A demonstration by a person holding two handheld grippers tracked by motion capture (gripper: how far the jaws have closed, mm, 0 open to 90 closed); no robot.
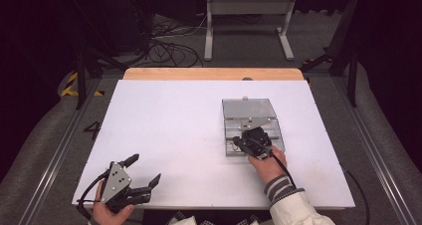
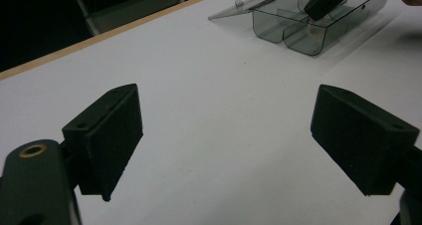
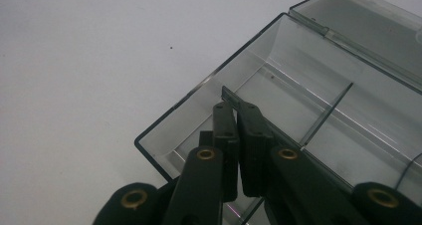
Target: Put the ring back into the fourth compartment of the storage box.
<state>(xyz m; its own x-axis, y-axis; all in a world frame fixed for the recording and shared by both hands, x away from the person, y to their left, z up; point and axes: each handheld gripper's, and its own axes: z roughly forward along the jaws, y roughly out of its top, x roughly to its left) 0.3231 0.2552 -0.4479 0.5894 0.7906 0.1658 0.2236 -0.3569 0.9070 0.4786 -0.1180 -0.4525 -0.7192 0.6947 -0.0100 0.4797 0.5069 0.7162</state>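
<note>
A clear smoky plastic compartment box [image 1: 271, 130] lies open right of the table's middle, its lid [image 1: 249, 108] folded flat behind it. My right gripper [image 1: 238, 142] reaches down into the box's front left compartment. In the right gripper view the box [image 3: 278, 93] has thin dividers, and the right gripper [image 3: 238, 116] is shut on a thin dark strip [image 3: 232, 96] that sticks out past the fingertips. My left gripper [image 1: 145, 169] rests near the table's front left corner, open with nothing between its fingers [image 2: 107, 135]. From there the box [image 2: 298, 36] and the right gripper [image 2: 323, 3] show far off.
The white table top [image 1: 169, 130] has a wooden strip [image 1: 214, 74] along its far edge. Behind it stand a metal frame [image 1: 246, 21] and loose cables [image 1: 169, 48] on the floor. Rails run along both sides of the table.
</note>
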